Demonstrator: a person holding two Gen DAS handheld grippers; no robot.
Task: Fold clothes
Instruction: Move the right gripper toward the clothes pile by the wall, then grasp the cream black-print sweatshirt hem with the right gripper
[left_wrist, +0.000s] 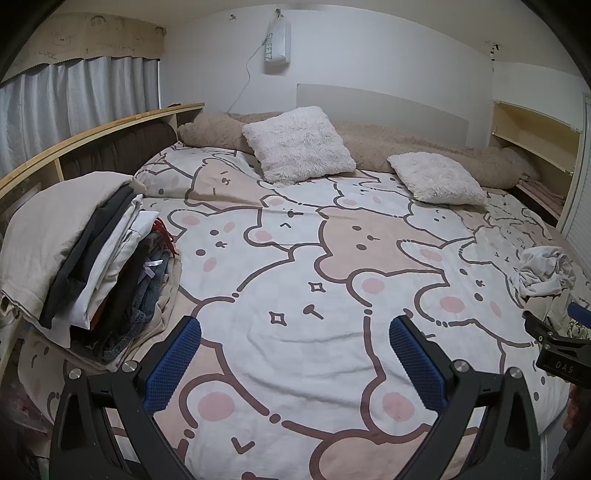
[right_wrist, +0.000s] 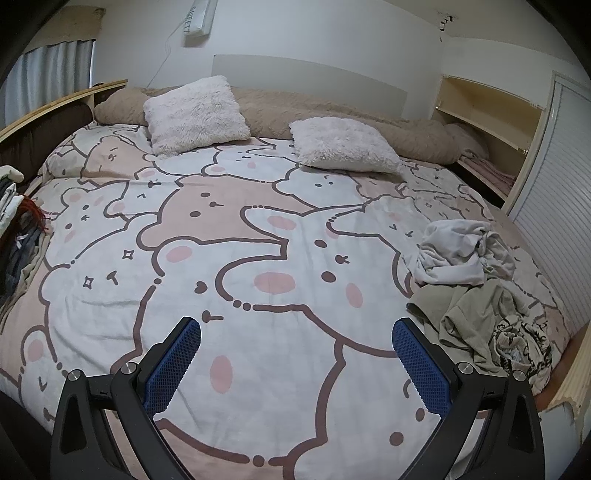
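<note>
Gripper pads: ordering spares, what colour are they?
Blue, textured pads on black fingers; clearest in the right wrist view.

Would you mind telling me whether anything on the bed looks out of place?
Yes: a crumpled white garment and an olive garment lie unfolded in a heap at the bed's right edge, unlike the folded stack on the left.

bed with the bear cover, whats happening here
A person holds a two-finger tool in each hand over the bear-print bed cover. Both the left tool and right tool are open and empty. A stack of folded clothes sits left; a crumpled white garment and olive garment wait on the right.
</note>
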